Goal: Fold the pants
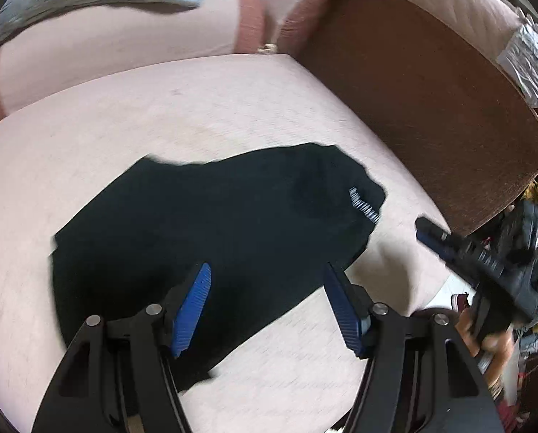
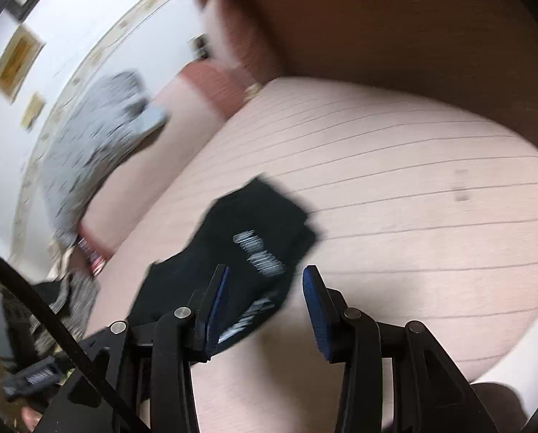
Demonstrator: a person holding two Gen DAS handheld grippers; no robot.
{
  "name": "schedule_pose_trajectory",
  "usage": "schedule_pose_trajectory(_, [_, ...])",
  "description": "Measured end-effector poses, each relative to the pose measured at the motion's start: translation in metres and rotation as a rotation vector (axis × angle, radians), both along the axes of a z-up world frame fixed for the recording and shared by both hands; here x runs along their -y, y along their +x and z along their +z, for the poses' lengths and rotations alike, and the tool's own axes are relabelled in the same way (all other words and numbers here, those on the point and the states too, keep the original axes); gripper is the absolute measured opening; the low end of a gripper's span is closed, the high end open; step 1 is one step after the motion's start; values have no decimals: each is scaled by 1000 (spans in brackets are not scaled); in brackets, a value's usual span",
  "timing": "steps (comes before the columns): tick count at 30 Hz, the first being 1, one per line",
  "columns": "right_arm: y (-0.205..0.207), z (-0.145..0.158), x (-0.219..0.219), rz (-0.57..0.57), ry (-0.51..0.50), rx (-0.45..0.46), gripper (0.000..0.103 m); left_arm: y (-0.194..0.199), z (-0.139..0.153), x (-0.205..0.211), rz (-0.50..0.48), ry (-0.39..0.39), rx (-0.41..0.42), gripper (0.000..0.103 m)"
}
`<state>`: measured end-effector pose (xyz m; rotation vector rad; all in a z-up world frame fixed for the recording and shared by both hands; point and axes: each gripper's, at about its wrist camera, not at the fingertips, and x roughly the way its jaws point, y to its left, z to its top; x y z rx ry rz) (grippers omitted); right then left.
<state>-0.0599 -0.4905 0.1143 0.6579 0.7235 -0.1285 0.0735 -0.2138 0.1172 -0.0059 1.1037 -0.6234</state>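
- The pale pink upholstered sofa seat fills both wrist views, its cushion face running out under everything else, with thin dark stripes showing across it in the right wrist view.
- A dark brown fabric armrest rises along the seat's far right edge in the left wrist view, well apart from the garment.
- A grey patterned cloth lies draped over the sofa's back cushion, blurred in both views, clear of the seat's middle.
- The black fabric pants lie bunched on the seat cushion, roughly central, with white printed lettering showing near one end; how many layers are stacked cannot be told.
- The left gripper hangs just above the near edge of the pants, blue ribbed pads spread wide, nothing between them.
- The right gripper sits at the lettered end of the pants, fingers well parted and holding nothing; its left pad overlaps the cloth in the picture, though contact cannot be confirmed through the motion blur.
- In the left wrist view that right gripper shows beside the seat's right edge, near the pants but apart from them.
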Motion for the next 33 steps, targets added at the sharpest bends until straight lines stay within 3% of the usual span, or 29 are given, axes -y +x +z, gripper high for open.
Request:
schedule_pose_trajectory(3, [-10, -14, 25, -75, 29, 11, 47, 2, -2, 26, -30, 4, -9, 64])
schedule_pose_trajectory(6, [-6, -24, 29, -91, 120, 37, 50, 3, -7, 41, -58, 27, -15, 64])
schedule_pose_trajectory(12, [6, -30, 21, -90, 89, 8, 50, 24, -12, 54, -62, 96, 2, 64])
schedule_pose_trajectory(15, [4, -34, 23, -144, 90, 3, 50, 41, -13, 64, -58, 125, 4, 64])
schedule_pose_trajectory(17, [3, -36, 25, -154, 100, 6, 56, 50, -13, 72, -61, 131, -2, 64])
schedule_pose_trajectory(23, [19, -47, 15, -87, 109, -41, 57, 81, -22, 112, -128, 128, -36, 66])
schedule_pose_trajectory(33, [46, -57, -8, 2, 79, -54, 63, 138, -76, 190, -294, 170, -149, 71])
